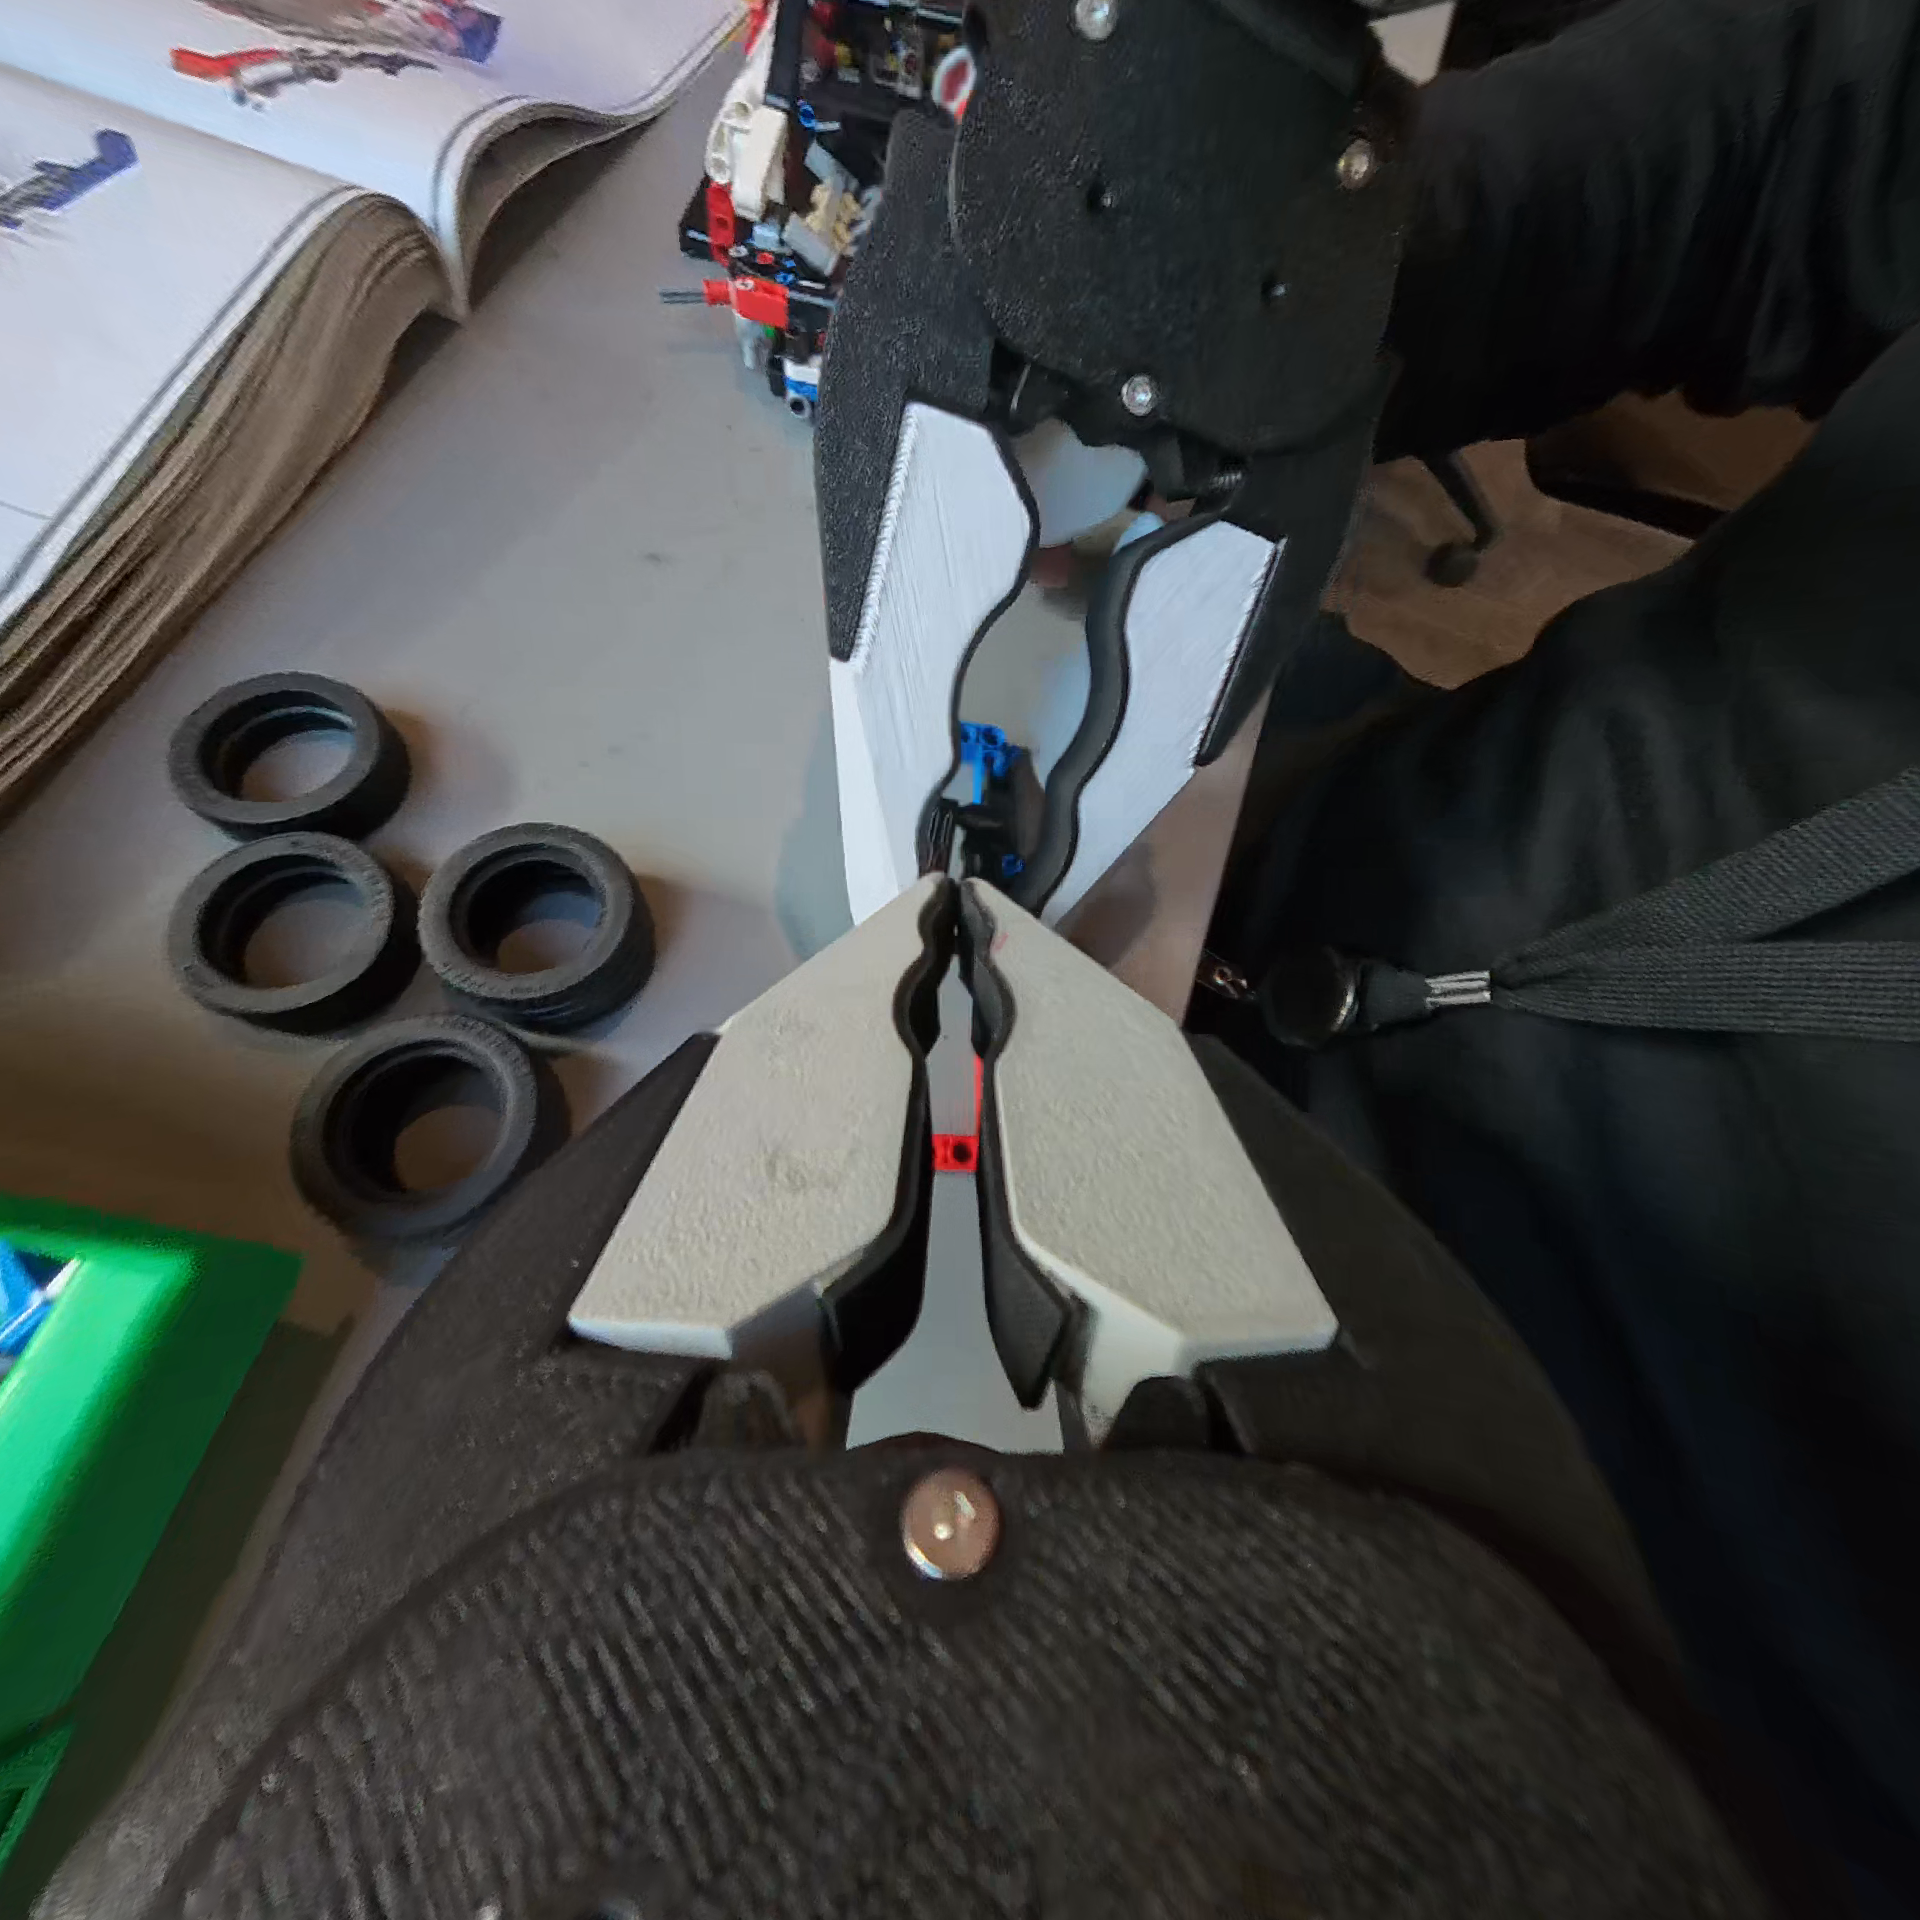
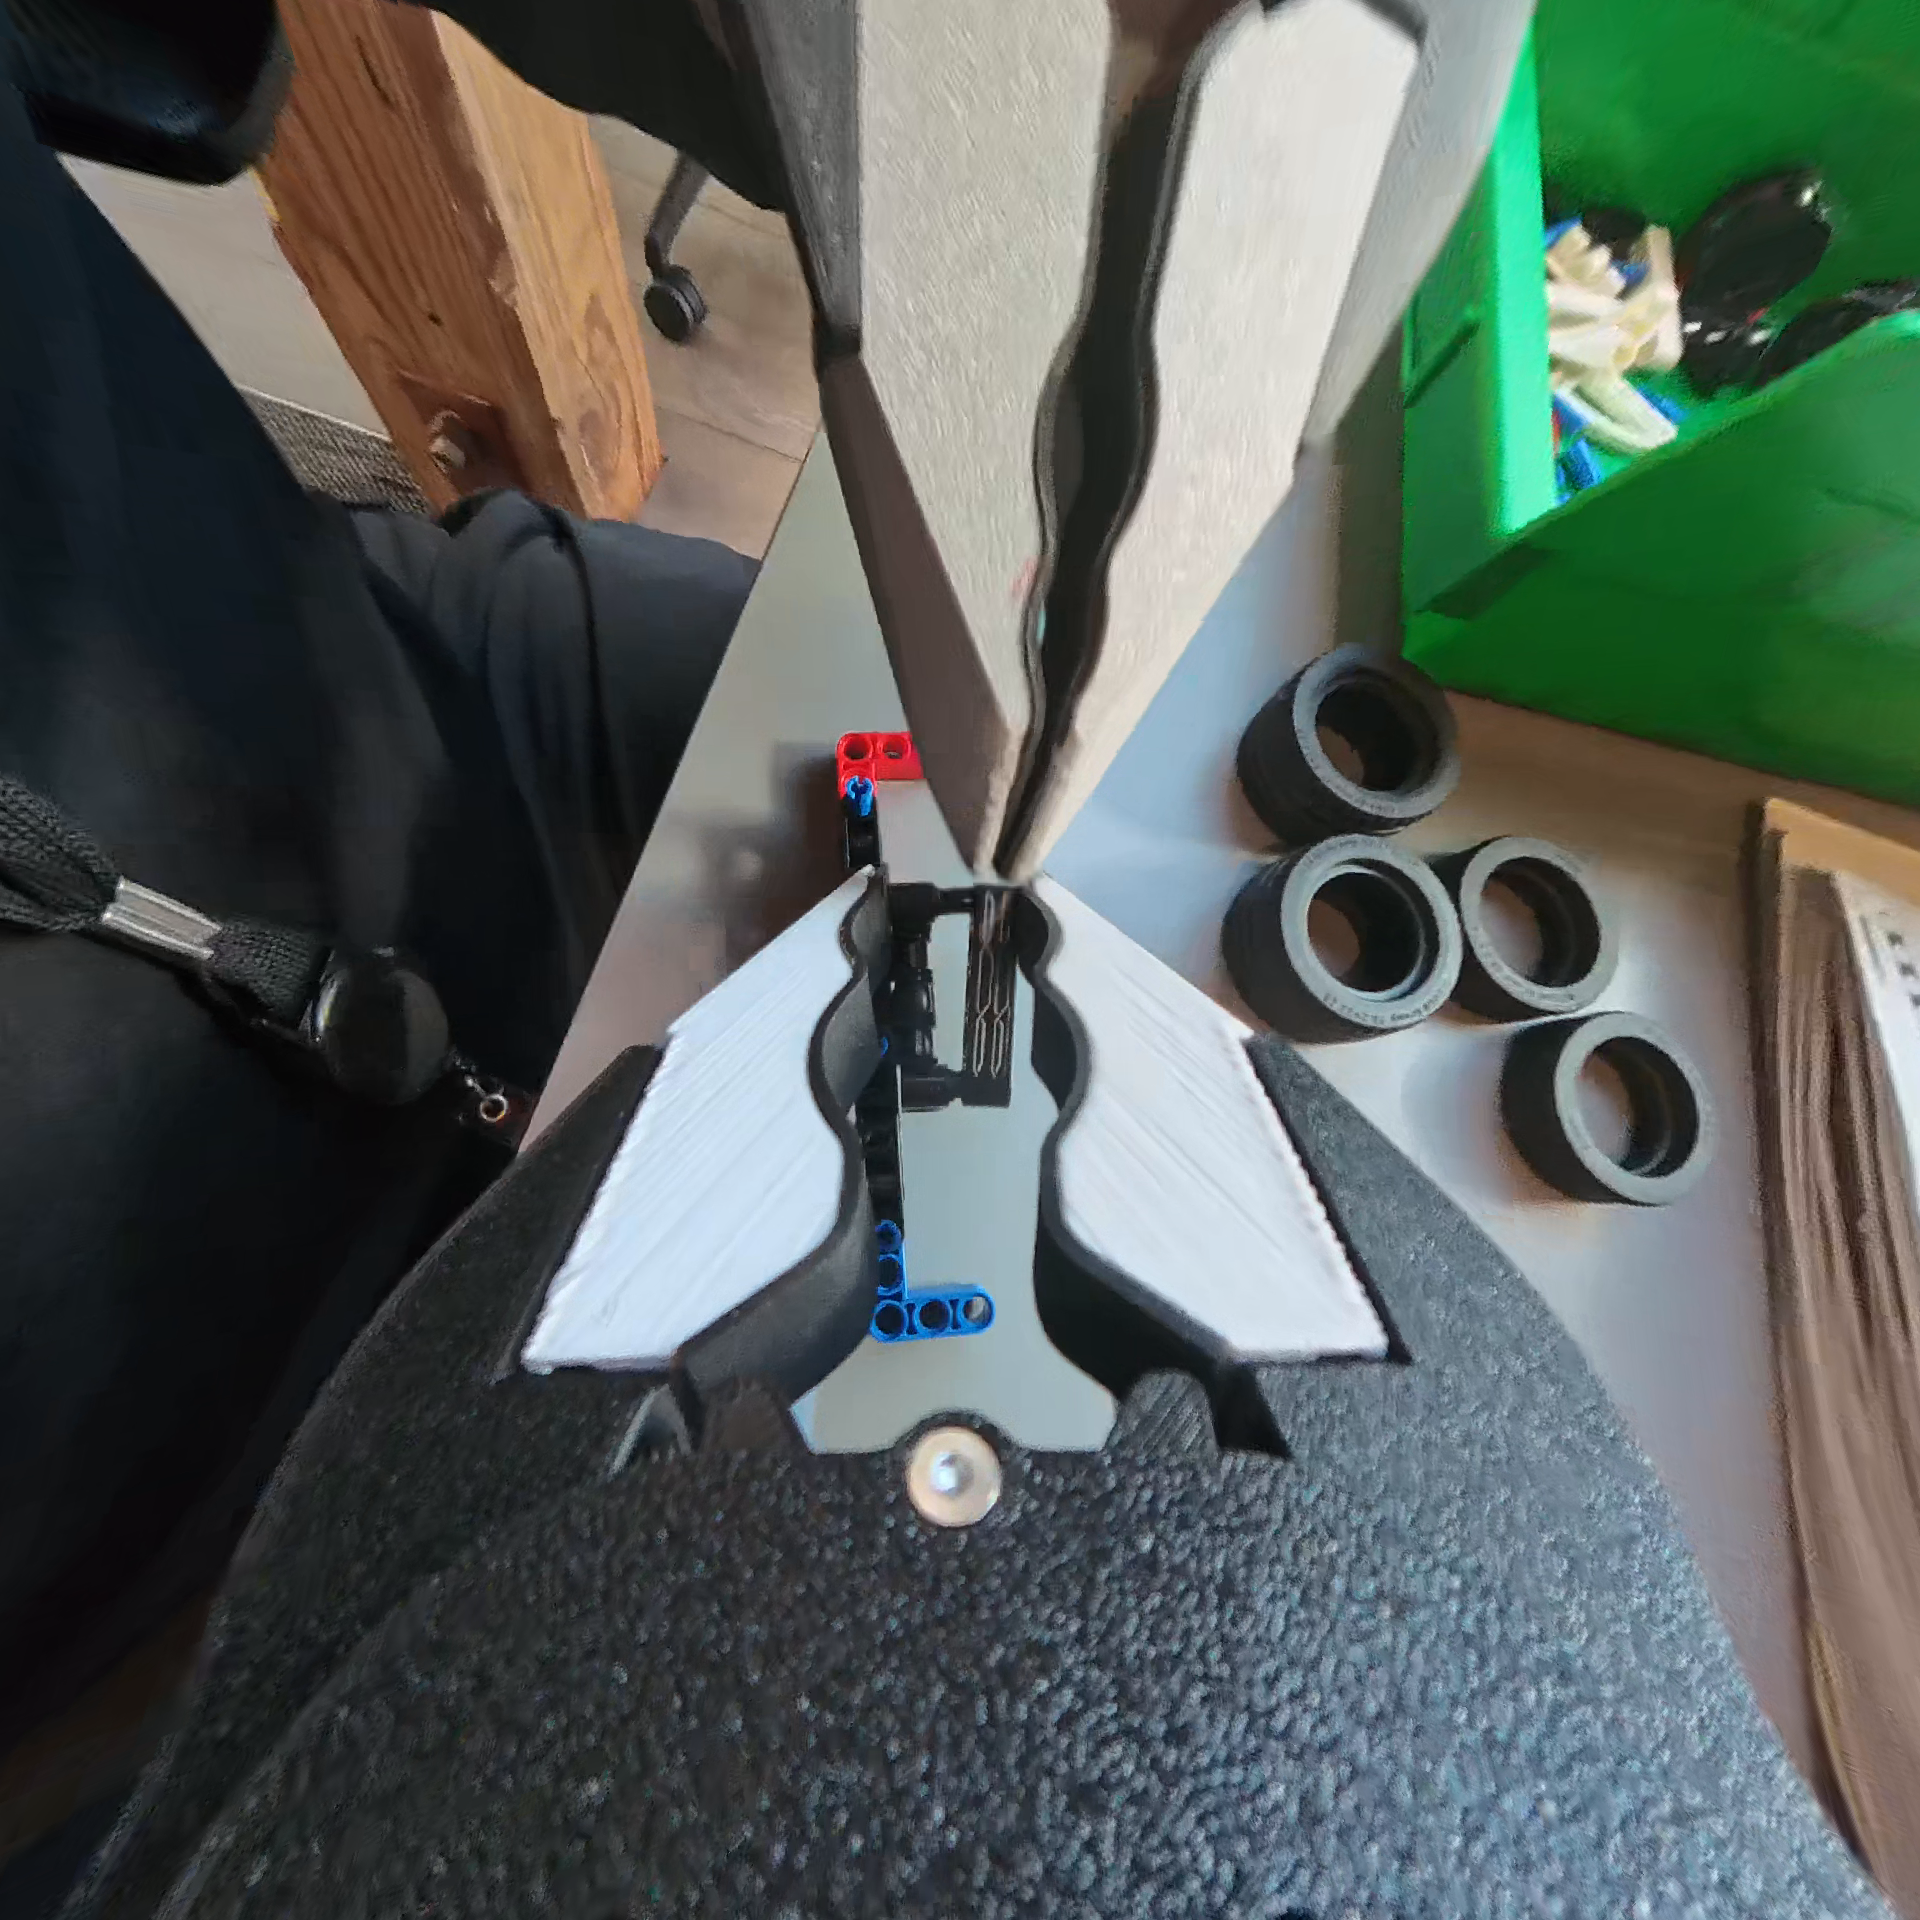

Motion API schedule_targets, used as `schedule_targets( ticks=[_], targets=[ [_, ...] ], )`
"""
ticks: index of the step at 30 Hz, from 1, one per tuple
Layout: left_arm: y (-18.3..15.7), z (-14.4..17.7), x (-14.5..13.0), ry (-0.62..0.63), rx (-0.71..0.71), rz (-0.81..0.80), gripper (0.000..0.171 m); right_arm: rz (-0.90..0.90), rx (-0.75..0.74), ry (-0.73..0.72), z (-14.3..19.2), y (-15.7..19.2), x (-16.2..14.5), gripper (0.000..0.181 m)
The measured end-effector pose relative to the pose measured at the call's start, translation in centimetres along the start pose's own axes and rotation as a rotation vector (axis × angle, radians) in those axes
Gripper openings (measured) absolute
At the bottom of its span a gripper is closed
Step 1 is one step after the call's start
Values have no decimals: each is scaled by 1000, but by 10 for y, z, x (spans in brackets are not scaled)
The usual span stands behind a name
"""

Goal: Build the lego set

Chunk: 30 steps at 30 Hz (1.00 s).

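My right gripper, with white fingers, is shut on a small lego sub-assembly. The sub-assembly is a long black beam with a blue L-beam at the near end, a red L-beam at the far end and a black grille piece on its side. My left gripper, with grey fingers, meets it tip to tip and is shut on the far end of the grille piece. The left gripper comes in from above in the right wrist view. The sub-assembly and the right gripper also show in the left wrist view.
Several black tyres lie on the grey table. A green parts bin, an open instruction booklet and the partly built model stand around. The table edge and a person's dark clothing are close by. The tips of both grippers are at nearly the same place.
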State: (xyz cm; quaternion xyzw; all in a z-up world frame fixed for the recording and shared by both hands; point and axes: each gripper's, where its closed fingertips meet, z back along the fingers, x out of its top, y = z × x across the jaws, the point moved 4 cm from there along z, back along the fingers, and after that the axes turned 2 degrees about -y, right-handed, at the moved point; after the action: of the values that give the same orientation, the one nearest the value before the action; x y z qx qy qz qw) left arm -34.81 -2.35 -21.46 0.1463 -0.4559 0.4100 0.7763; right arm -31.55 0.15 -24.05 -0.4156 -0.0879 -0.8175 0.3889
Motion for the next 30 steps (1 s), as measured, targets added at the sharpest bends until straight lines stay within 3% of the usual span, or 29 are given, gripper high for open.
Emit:
schedule_targets(
  ticks=[4,9,21,23,26,30],
  targets=[
    [5,11,-5,-16,55,15,0,-28,15,-12,0,-2,-2,24],
    [-1,-3,-24,93,45,99,0,-43,-6,-30,0,-2,-2,24],
    [-8,-16,-14,37,30,143,0,-43,44,-85,-3,4,-2,23],
    [-4,-12,-14,42,58,138,0,-13,-4,-76,-3,0,-2,23],
    [-1,9,-6,-61,110,129,0,-18,2,-73,-1,0,-3,23],
    [4,5,-24,35,85,188,0,9,8,-75,-3,2,-1,22]
  ],
)
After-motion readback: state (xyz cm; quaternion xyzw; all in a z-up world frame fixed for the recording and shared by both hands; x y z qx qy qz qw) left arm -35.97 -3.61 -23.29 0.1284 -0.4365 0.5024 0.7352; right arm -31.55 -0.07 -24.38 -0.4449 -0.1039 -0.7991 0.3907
